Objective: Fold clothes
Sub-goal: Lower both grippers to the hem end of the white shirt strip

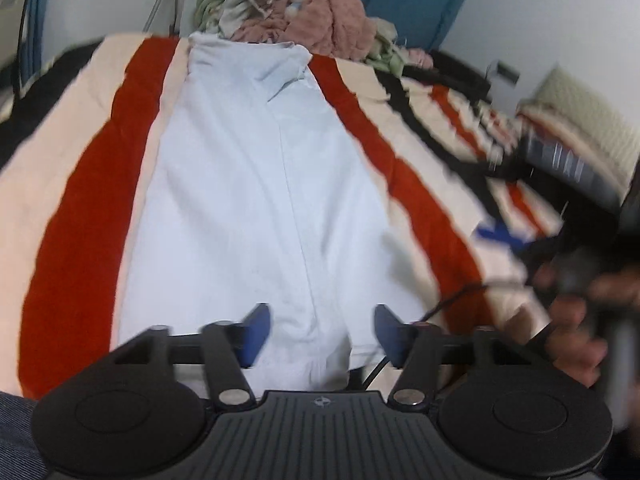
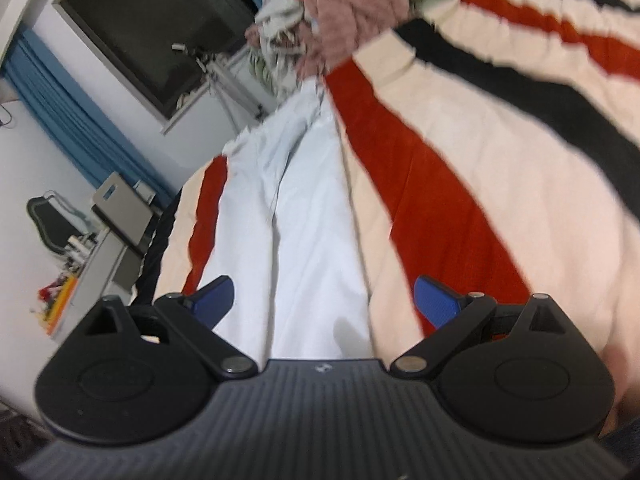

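Straight ahead of both sets of jaws lay the pale blue garment (image 1: 248, 184), stretched out long on the striped blanket (image 1: 84, 184) (cream, red and black bands). No bins or baskets anywhere I could see, so nothing to report on that front; the closest thing was a loose clothes pile (image 1: 288, 4) of pink, grey and green stuff heaped past the far end of the garment.

My left gripper (image 1: 322, 334) was spread wide, blue pads apart, nothing between them. The near end of the garment ran right down between the two fingers and under the gripper body, with its centre seam lined up roughly through the gap. Couldn't tell if the pads actually touched the cloth.

My right gripper (image 2: 324, 304) was also spread wide and holding nothing. From that view the garment (image 2: 296, 216) sat between the fingers but leaning toward the left finger, with bare blanket (image 2: 480, 168) in front of the right one.

Off to the right of the left jaws I could see my hand (image 1: 576, 320), blurry, wrapped around the other handle.
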`<act>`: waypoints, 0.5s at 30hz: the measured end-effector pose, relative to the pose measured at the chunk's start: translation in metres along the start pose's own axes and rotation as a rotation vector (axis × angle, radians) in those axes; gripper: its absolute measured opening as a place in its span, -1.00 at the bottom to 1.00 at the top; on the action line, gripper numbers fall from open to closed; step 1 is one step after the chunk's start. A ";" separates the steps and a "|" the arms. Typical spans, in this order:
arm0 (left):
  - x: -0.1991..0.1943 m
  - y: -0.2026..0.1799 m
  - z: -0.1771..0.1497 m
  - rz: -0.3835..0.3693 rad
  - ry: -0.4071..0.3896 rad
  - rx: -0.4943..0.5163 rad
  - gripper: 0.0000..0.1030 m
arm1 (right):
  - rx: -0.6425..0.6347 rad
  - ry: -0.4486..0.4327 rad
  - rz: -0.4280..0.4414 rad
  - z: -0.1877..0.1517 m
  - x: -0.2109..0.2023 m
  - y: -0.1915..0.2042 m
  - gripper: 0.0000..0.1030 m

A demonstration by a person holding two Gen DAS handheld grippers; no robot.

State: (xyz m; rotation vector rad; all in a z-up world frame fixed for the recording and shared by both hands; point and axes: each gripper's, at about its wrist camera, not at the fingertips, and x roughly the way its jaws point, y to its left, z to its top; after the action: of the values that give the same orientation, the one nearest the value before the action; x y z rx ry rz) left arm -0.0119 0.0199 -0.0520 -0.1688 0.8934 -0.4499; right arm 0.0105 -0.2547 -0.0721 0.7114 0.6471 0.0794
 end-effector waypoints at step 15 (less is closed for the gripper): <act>0.047 0.155 0.051 -0.023 0.093 -0.602 0.61 | 0.253 0.258 0.041 -0.026 0.037 -0.026 0.40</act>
State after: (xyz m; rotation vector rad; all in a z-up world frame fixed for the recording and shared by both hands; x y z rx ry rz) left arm 0.1005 0.1355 -0.1042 -0.7141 1.1010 -0.1991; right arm 0.0218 -0.2492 -0.1229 0.9683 0.8996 0.1301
